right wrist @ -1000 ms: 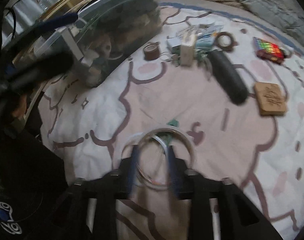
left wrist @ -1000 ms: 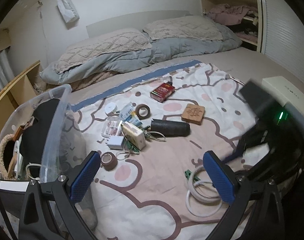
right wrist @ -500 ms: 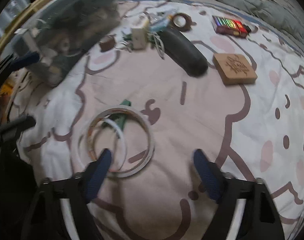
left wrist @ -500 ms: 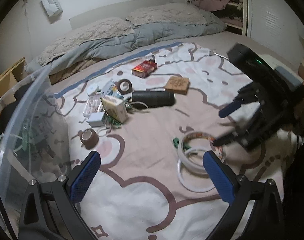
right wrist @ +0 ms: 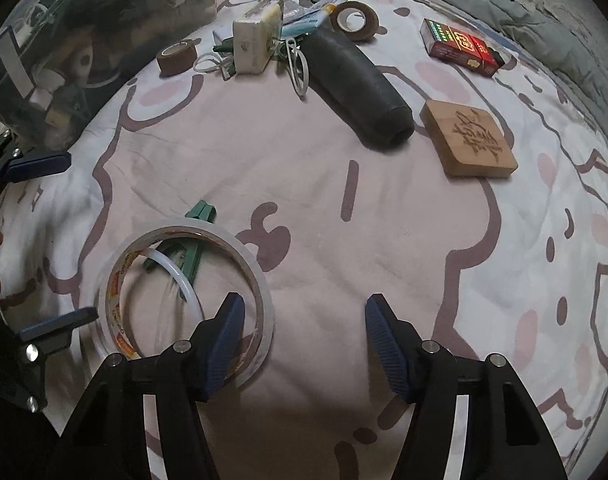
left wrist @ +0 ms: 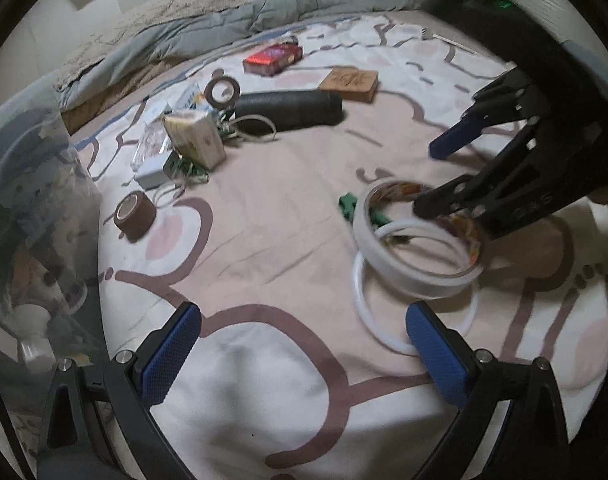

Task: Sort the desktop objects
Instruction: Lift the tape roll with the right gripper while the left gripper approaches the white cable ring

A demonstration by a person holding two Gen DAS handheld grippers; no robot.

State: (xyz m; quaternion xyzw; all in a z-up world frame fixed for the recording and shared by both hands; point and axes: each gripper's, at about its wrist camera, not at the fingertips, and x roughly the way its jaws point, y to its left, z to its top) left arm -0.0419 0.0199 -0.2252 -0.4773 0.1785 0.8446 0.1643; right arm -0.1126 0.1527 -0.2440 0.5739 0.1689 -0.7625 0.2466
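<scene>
Item: clear tape roll [right wrist: 185,298], a wide, thin-walled ring of transparent tape with printed orange lettering on its inner core, lying slightly tilted on the patterned bedspread [right wrist: 384,240], propped over a thin white ring [left wrist: 384,320] and a green clip [right wrist: 195,248] that shows through its centre. Handling, by judgement: light, fairly stiff across the wall but likely to flex if squeezed across the full diameter; the outer face looks glossy and may slip; not fragile. Best purchase appears to be a pinch on the wall, one pad inside the ring and one outside. Right gripper [right wrist: 304,340]: jaws part open and just closing a little, one finger inside the roll close to its near wall, the other outside on the bare spread, nothing clamped yet. Left gripper [left wrist: 304,354]: jaws wide apart, empty, hovering just short of the white ring. Other stock on the spread, well apart from the roll: black cylinder [right wrist: 356,92], carved wooden block [right wrist: 468,140], red card box [right wrist: 462,46], two brown tape rolls [right wrist: 177,56] [right wrist: 354,20], a white box [right wrist: 251,46] among cables. Clear storage bin [right wrist: 83,32], part filled, stands at the edge; presumably the destination.
</scene>
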